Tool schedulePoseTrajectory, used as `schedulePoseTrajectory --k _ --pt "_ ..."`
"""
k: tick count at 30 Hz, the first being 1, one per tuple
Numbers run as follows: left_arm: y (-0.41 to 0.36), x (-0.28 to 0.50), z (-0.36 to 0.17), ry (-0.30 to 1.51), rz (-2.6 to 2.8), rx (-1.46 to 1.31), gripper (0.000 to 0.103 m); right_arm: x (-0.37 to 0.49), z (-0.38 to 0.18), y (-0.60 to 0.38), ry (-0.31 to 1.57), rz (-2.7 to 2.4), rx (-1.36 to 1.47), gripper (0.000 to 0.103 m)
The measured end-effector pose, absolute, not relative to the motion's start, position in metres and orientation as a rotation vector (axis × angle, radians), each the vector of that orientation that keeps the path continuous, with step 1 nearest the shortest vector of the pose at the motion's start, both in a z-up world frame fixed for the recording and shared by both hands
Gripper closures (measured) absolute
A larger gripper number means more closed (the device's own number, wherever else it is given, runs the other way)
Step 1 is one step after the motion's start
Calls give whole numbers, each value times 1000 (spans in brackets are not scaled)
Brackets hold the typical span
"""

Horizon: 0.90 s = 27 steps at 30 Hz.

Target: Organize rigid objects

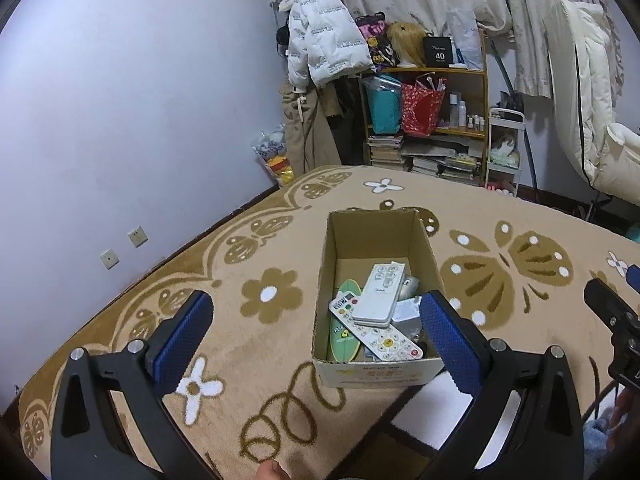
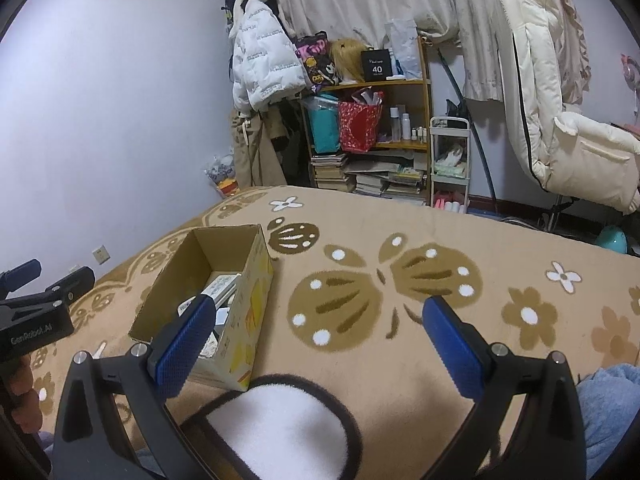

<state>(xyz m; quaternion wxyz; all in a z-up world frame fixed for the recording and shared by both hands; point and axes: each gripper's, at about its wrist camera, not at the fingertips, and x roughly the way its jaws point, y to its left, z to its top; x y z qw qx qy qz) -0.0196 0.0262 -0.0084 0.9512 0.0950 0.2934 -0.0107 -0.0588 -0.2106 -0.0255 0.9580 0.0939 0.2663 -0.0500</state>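
Box [image 1: 378, 372] is the thing here, an open cardboard one sitting on the tan butterfly blanket [image 1: 500, 280], and the rigid stuff is already piled inside: a white remote [image 1: 380, 294] on top, a longer remote with coloured buttons [image 1: 376, 330] under it, a green oval board [image 1: 344, 332] along the left wall. The box's long axis runs near to far, and the white remote lies roughly the same way, tilted a bit right at the far end.

Left gripper [image 1: 316, 346] hangs right over the near end of the box, fingers spread wide, holding nothing, its right pad overlapping the box's right wall in the view. Right gripper [image 2: 316, 348] is also spread and empty, but it's aimed at bare blanket with the box off to its left. So I'd guess the left one is way better placed for anything in the box, reaching straight ahead and down.
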Motion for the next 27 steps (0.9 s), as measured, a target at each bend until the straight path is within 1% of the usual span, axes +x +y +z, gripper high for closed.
schedulePoseTrajectory --k 27 --pt "18 -18 -15 624 -19 243 1 -58 -27 -212 553 -102 164 0"
